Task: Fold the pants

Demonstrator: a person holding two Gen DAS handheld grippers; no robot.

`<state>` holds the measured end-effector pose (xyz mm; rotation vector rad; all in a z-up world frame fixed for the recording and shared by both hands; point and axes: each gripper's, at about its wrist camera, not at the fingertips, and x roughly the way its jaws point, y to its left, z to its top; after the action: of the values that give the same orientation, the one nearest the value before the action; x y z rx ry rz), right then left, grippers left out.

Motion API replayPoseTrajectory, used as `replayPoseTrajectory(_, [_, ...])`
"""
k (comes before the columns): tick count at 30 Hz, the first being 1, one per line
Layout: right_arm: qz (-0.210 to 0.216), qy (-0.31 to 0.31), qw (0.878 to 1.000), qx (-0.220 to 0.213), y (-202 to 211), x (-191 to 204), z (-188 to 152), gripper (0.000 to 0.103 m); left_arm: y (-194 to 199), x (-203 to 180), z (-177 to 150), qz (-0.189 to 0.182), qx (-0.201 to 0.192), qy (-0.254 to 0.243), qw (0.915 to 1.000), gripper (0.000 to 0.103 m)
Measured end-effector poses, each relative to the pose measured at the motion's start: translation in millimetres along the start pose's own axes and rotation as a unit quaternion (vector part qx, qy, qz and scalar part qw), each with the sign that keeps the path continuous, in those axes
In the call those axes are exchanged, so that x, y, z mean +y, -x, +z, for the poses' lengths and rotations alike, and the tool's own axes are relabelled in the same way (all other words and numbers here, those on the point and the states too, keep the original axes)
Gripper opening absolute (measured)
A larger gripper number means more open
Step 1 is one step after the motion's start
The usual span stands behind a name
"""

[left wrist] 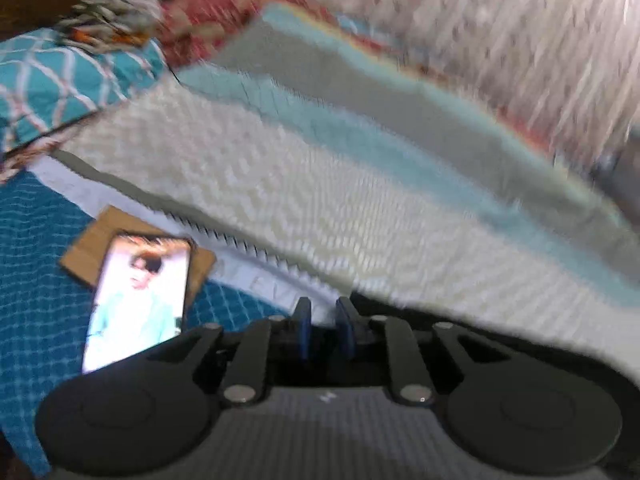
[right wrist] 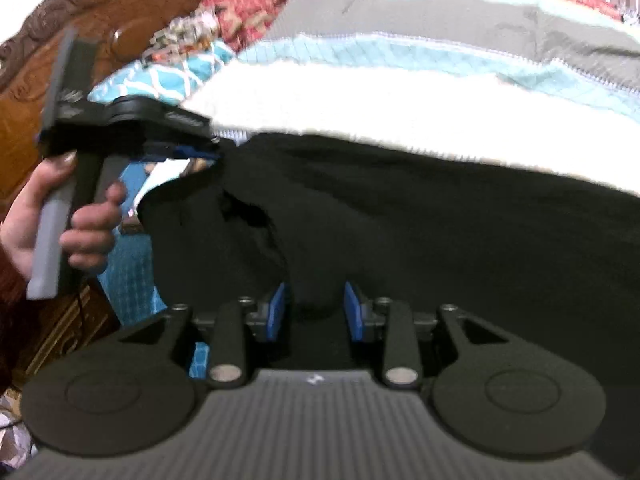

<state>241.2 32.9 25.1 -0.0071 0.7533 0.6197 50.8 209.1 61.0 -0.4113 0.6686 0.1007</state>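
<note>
Pants (right wrist: 400,232), black, heaped mid-frame on bed (right wrist: 132,256) | left gripper (right wrist: 208,152) jaws pinch an edge | right gripper (right wrist: 316,312) jaws part-open, cloth between, grip unclear | step: spreading; next: pull flat

Bed (left wrist: 36,280) under teal quilted cover. Lying on it: striped white, teal and grey blanket (left wrist: 320,184), black pants (right wrist: 400,232) against blanket's near edge. Lit phone (left wrist: 138,300) on cardboard piece (left wrist: 96,240) beside blanket; teal patterned pillow (left wrist: 60,80) beyond.
</note>
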Motion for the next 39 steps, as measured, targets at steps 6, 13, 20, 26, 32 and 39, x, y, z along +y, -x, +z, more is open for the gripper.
replayPoseTrajectory(6, [0.014,-0.017,0.999,-0.028,44.1,3.9,-25.9,0.036,45.3,-55.3,-25.4,-0.080,-0.028,-0.070,0.9939,0.023])
replayPoseTrajectory(13, [-0.015,-0.044,0.999,0.000,89.8,-3.2,-78.0,0.036,20.3,-107.8,-91.1,-0.082,0.023,-0.182,0.9796,0.023])
replayPoseTrajectory(20, [-0.021,-0.097,0.994,0.038,131.2,-9.3,-133.7,0.036,-15.9,-74.2,-122.1,0.014,0.047,-0.203,0.9780,0.014])
replayPoseTrajectory(26, [-0.019,-0.086,0.995,0.036,140.1,-4.7,-133.8,0.036,-9.7,-74.3,-117.8,0.015,0.042,-0.195,0.9797,0.014])
replayPoseTrajectory(32, [-0.020,-0.099,0.995,-0.002,172.0,-20.9,-133.6,0.036,14.6,-78.2,-99.7,-0.015,0.041,-0.128,0.9908,0.025])
replayPoseTrajectory(39, [-0.040,-0.146,0.988,-0.022,227.8,-44.0,-178.1,0.036,24.2,-125.5,-103.1,-0.078,0.028,-0.158,0.9840,0.027])
